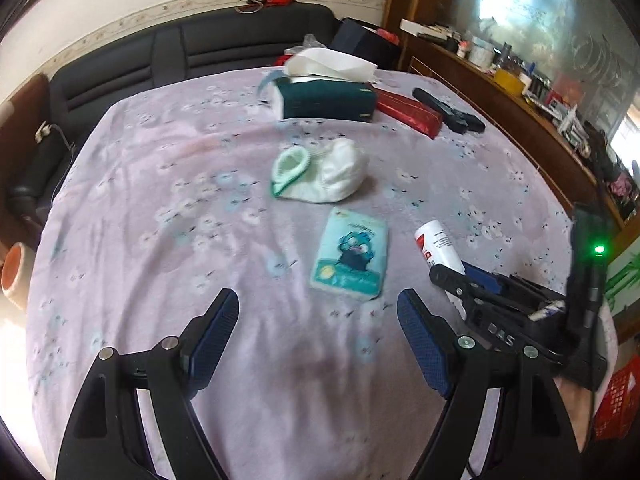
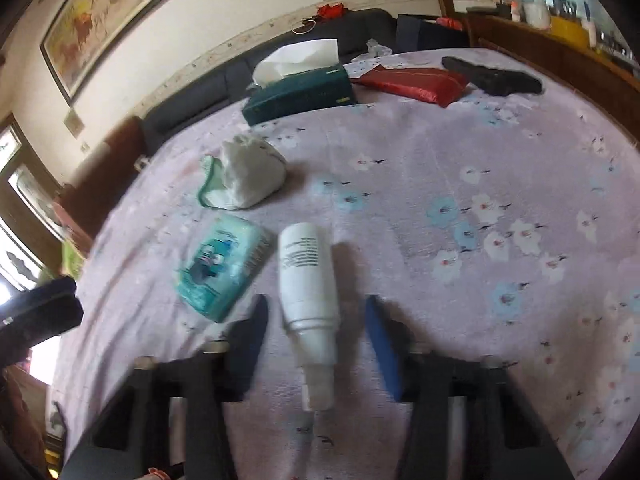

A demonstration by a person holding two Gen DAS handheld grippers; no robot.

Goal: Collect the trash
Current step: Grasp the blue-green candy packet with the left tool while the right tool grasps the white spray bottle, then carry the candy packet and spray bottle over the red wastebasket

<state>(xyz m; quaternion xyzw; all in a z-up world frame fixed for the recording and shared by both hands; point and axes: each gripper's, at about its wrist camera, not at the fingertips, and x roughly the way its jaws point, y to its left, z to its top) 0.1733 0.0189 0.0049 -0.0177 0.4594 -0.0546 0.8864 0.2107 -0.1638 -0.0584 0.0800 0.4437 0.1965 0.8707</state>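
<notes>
From the left wrist, the left gripper (image 1: pixel 318 314) gapes empty above the cloth (image 1: pixel 160 240) just short of the wipes (image 1: pixel 350 254), while from the right wrist the right gripper (image 2: pixel 316 320), spread, straddles the bottle (image 2: pixel 308 292) lying beside the wipes (image 2: pixel 220 266), not pinching it.

A bottle (image 2: pixel 308 280) lies on its side on the tablecloth (image 2: pixel 460 168), between the spread fingers of the right gripper (image 2: pixel 316 344), cap end nearest the camera. Just left of it lies a wipes pack (image 2: pixel 218 268). Behind the pack sits a crumpled diaper (image 2: pixel 246 174). Farther back stands a tissue box (image 2: pixel 298 90), with a flat pouch (image 2: pixel 412 82) to its right and a remote (image 2: pixel 494 76) right of that. A sofa (image 1: pixel 192 50) runs behind the table.
</notes>
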